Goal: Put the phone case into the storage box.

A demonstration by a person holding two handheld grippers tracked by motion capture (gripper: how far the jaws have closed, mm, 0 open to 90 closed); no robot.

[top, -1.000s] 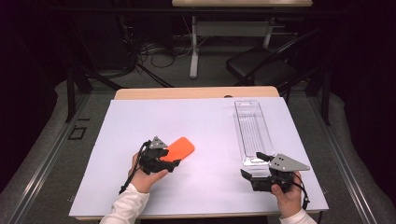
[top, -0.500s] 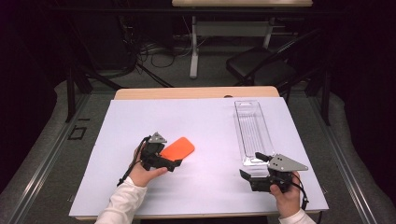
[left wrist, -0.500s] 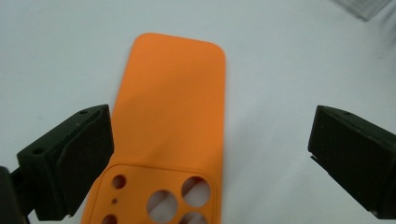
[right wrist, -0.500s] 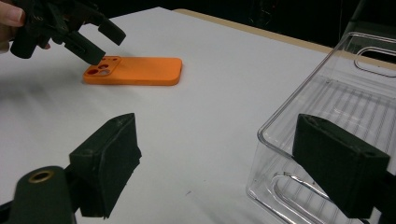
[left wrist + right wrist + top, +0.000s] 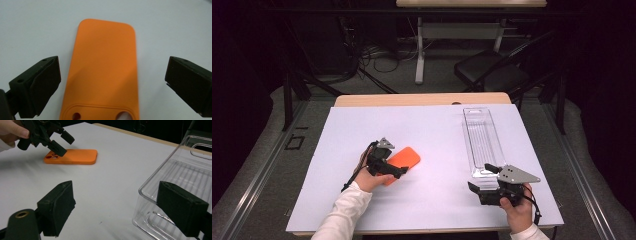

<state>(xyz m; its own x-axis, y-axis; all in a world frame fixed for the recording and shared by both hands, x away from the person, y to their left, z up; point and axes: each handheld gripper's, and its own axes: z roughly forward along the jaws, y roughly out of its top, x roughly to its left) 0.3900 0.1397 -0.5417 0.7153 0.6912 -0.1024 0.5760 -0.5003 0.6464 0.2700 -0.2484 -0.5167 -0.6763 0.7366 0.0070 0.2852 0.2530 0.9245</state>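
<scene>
Freed since a second ago: orange phone case (image 5: pixel 405 160) now flat on the white desk (image 5: pixel 437 135), lower left of centre in the high view, between the just-spread jaws of the left claw (image 5: pixel 399 172), untouched. Lower right: right claw (image 5: pixel 479 177) spread wide, empty, at the near end of the clear plastic tray (image 5: pixel 482 135).

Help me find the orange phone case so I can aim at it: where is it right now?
In the high view the orange phone case lies flat on the white sheet, left of centre, between the open left gripper's jaws.
</scene>
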